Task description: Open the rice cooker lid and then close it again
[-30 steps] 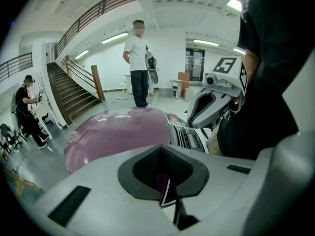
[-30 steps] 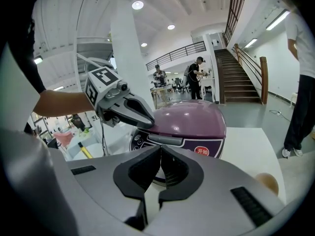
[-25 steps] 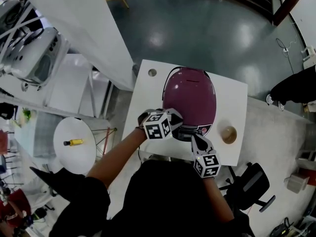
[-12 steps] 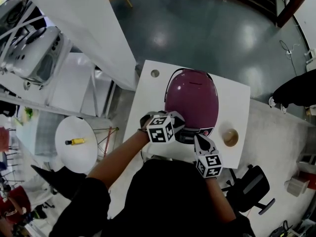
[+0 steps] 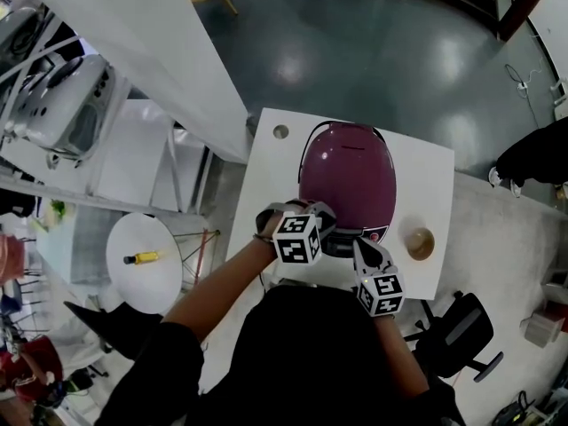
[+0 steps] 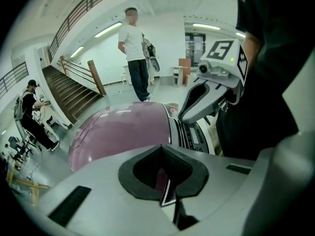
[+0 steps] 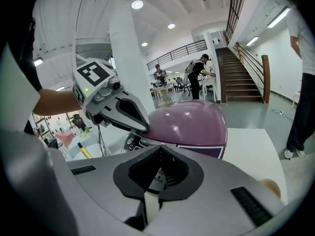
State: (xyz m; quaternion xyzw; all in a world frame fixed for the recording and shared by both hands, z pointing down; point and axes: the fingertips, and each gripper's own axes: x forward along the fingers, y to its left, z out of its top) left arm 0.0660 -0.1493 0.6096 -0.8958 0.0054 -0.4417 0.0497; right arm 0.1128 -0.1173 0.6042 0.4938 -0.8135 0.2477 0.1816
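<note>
The purple rice cooker [image 5: 348, 171] is sitting lid-down in the middle of the white table [image 5: 426, 162], with its front facing the near edge. The left tongs [image 5: 323, 224] are pointing at its front left, jaws pressed together (nothing between them). The right tongs [image 5: 358, 247], likewise together and empty, are hovering by the near edge.

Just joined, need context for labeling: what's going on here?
A person stands at a white table with a gripper in each hand, working on a purple rice cooker. Its lid is down. The left gripper sits at the cooker's front by the control panel, and the right gripper is just short of it. Both have jaws together, holding nothing.
</note>
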